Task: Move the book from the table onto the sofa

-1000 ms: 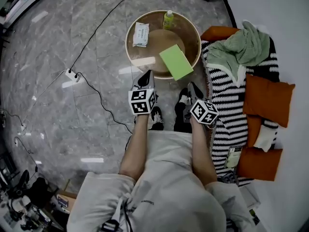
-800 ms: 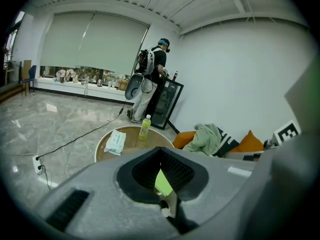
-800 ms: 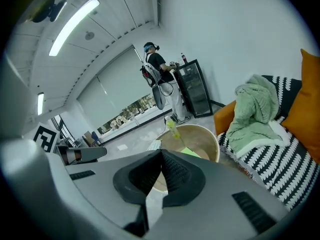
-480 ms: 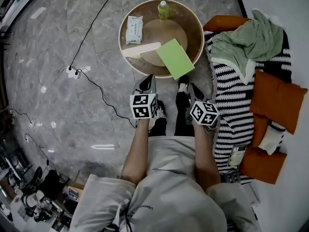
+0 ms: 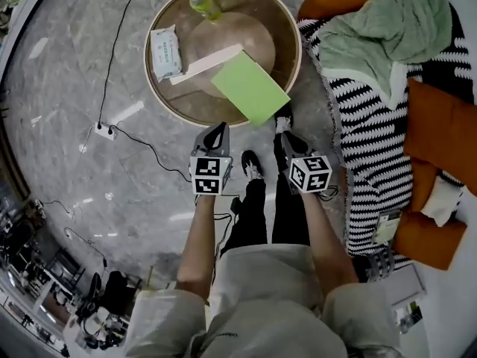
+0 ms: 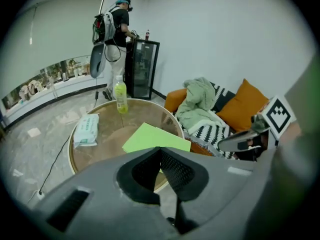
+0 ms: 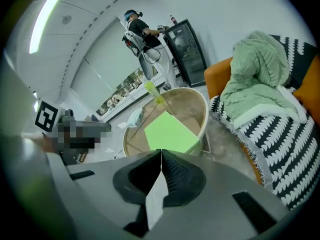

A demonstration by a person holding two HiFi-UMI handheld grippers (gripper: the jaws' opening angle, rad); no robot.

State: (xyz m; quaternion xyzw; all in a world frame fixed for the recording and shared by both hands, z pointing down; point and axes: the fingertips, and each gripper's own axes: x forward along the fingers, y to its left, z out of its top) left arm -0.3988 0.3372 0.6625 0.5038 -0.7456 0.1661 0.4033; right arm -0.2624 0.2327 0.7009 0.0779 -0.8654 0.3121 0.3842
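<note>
A light green book (image 5: 250, 88) lies flat on the round glass table (image 5: 160, 99), its near corner jutting over the rim. The book (image 6: 157, 139) also shows in the left gripper view, and the right gripper view has the book (image 7: 170, 131) just beyond the jaws. My left gripper (image 5: 216, 131) hangs shut and empty just short of the table's near rim. My right gripper (image 5: 285, 136) is beside it, also shut and empty, near the book's overhanging corner. Neither touches the book. The sofa (image 5: 365, 125), under a black-and-white striped throw, stands to the right.
A tissue pack (image 5: 165, 51) and a green bottle (image 5: 201, 2) share the table. A green blanket (image 5: 380, 36) and orange cushions (image 5: 443, 125) lie on the sofa. A power strip (image 5: 104, 130) with cables crosses the floor at left. A person (image 6: 117, 29) stands far off by a fridge (image 6: 142, 69).
Both grippers have come down together in front of me and stayed shut. The table and book have slid to the upper left of the head view. The book has not moved on the table.
</note>
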